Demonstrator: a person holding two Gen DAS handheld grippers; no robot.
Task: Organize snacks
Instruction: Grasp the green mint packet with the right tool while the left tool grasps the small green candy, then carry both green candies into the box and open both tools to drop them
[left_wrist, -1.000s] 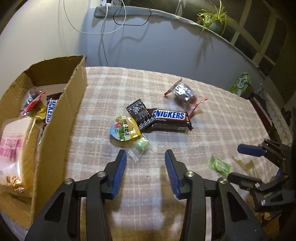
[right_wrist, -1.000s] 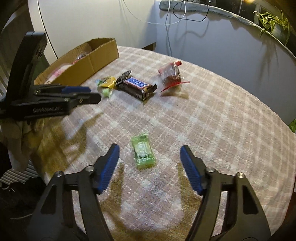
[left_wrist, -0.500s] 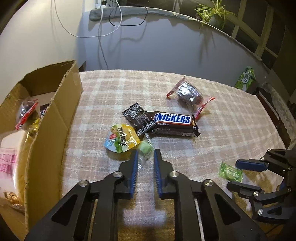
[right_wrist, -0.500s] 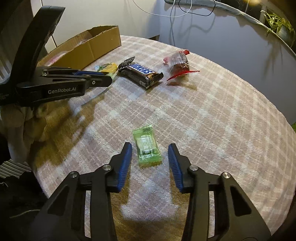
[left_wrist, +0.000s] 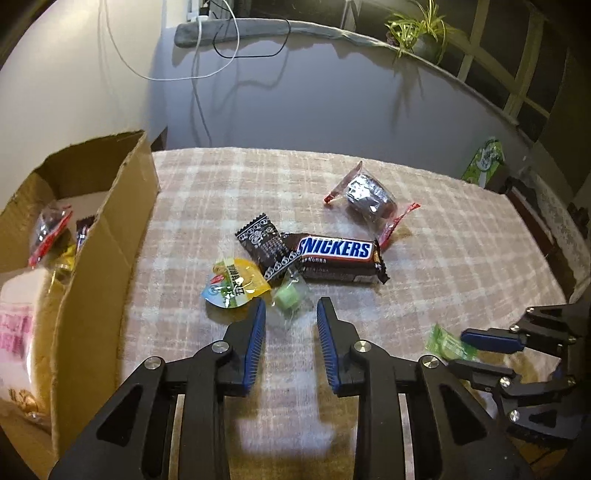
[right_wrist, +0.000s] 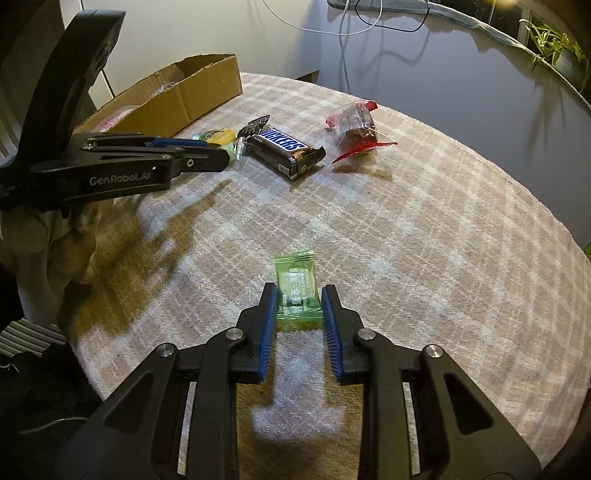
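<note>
Right hand-held gripper (right_wrist: 299, 308) clenched on flat green sachet (right_wrist: 297, 284) lying on checked worktop (right_wrist: 424, 221), left hand-held gripper (left_wrist: 291, 321) opening, unladen, around small clear-wrapped green candy (left_wrist: 289, 298), both presumably bound for brown cardboard box (left_wrist: 110, 229) holding sorted snacks.

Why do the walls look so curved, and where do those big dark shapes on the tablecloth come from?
Both wrist views: fisheye lenses bend the wall and table edge. Right wrist view: low, warm light throws the left gripper's long shadow onto the cloth, with another under the right gripper. Left wrist view: right gripper and green packet look slightly blurred.
</note>
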